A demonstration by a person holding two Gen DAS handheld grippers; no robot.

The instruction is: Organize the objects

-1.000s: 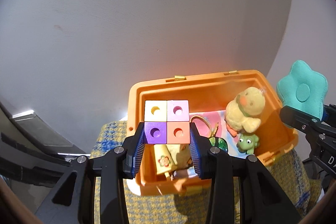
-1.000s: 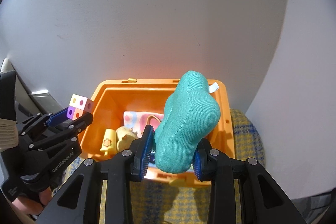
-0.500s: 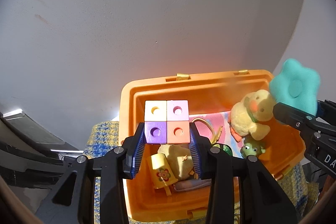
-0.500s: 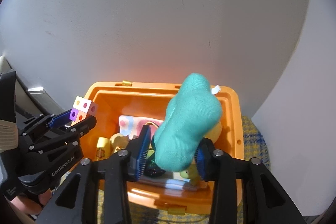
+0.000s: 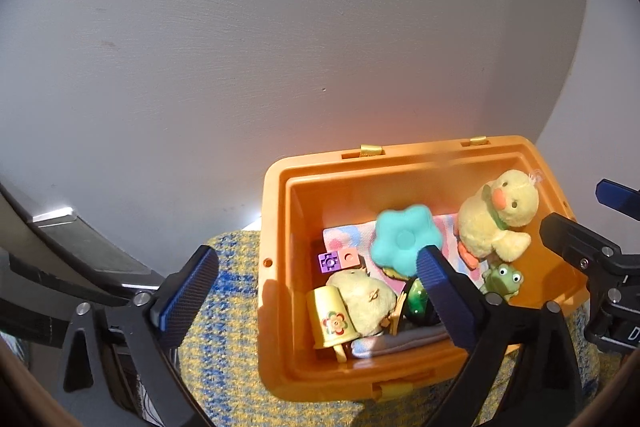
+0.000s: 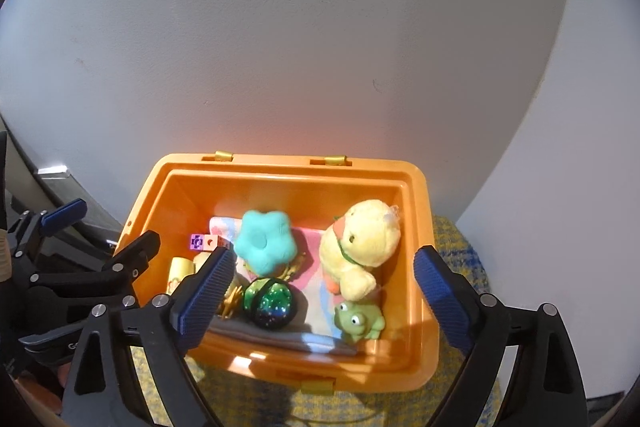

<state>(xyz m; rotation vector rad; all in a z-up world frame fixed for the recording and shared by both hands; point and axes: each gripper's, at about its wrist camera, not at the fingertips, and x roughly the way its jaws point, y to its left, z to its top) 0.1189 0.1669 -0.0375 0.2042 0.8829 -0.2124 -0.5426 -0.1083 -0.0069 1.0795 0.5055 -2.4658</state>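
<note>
Orange bin (image 6: 416, 339) below both grippers holds the teal flower cushion (image 6: 264, 241) and block cluster (image 5: 338, 261). Left gripper (image 5: 316, 299) and right gripper (image 6: 320, 297) hang spread wide, empty; the cushion lies forward-left of the right gripper.

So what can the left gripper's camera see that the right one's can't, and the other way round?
Only the left view shows the yellow cup's flower face and the fuzzy toy beside it clearly. Only the right view shows the whole sparkly ball, which the left view mostly hides behind a finger. Both show the orange bin, the teal flower cushion, the plush duck, the green frog and the coloured blocks.
</note>
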